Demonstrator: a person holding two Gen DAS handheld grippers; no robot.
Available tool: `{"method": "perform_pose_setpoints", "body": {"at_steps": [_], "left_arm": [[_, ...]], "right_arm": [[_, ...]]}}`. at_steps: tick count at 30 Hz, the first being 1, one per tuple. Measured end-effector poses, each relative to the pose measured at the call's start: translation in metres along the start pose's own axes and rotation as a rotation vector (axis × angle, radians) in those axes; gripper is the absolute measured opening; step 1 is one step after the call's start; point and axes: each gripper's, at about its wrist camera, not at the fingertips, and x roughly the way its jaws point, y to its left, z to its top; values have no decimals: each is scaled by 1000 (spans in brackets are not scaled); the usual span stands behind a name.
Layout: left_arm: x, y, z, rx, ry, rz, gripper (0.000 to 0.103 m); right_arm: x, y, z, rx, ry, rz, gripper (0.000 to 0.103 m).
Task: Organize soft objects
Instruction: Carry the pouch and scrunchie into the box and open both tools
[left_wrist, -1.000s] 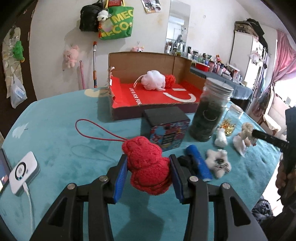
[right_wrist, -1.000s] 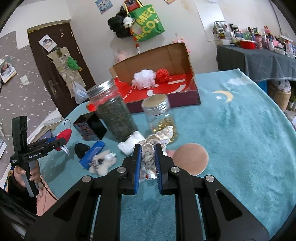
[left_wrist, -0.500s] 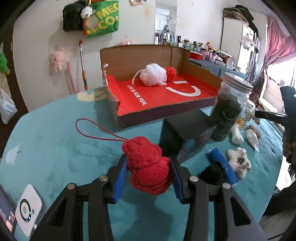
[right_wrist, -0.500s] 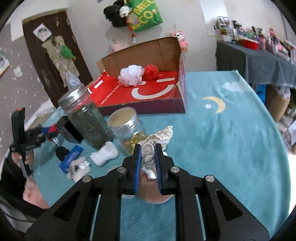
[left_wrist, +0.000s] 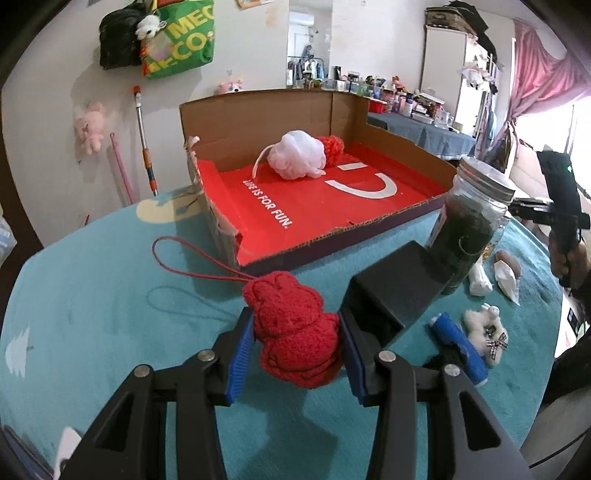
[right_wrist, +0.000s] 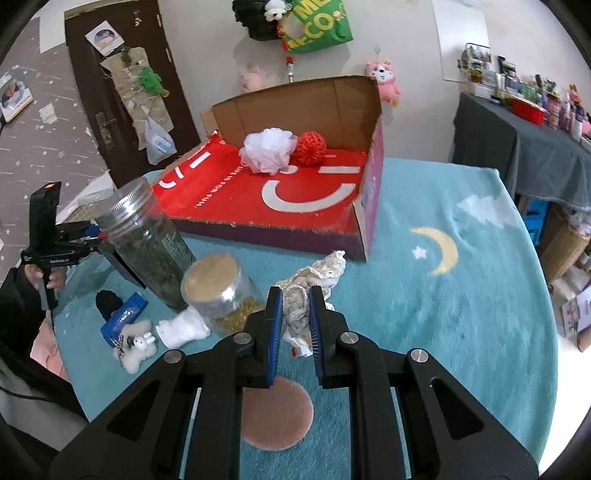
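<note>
My left gripper (left_wrist: 297, 345) is shut on a red knitted plush (left_wrist: 293, 330), held above the teal table; its red cord (left_wrist: 192, 264) trails left. My right gripper (right_wrist: 295, 317) is shut on a cream lace cloth (right_wrist: 314, 280), lifted over the table. Ahead in both views lies an open cardboard box with a red floor (left_wrist: 295, 206) (right_wrist: 295, 192). Inside it rest a white mesh pouf (left_wrist: 297, 155) (right_wrist: 267, 149) and a red ball (left_wrist: 334, 147) (right_wrist: 310, 147).
Left of the right gripper stand a tall jar of dark leaves (right_wrist: 147, 240) and a short jar (right_wrist: 221, 291). A black box (left_wrist: 399, 291), blue tube (left_wrist: 460, 347), small white plushes (left_wrist: 485, 332) (right_wrist: 136, 345) and a pink round pad (right_wrist: 277, 413) lie on the table (right_wrist: 461, 295).
Both grippers have moved toward the cardboard box, which now looks larger and nearer. The grips on the red plush and the lace cloth are unchanged.
</note>
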Motion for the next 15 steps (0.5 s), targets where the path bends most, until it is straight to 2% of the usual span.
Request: {"method": "perform_pose_setpoints", "body": {"at_steps": [15], "left_arm": [[-1,12,23,11,-34,-73,46]], "right_arm": [[10,1,32,-69,-11,32,14]]}}
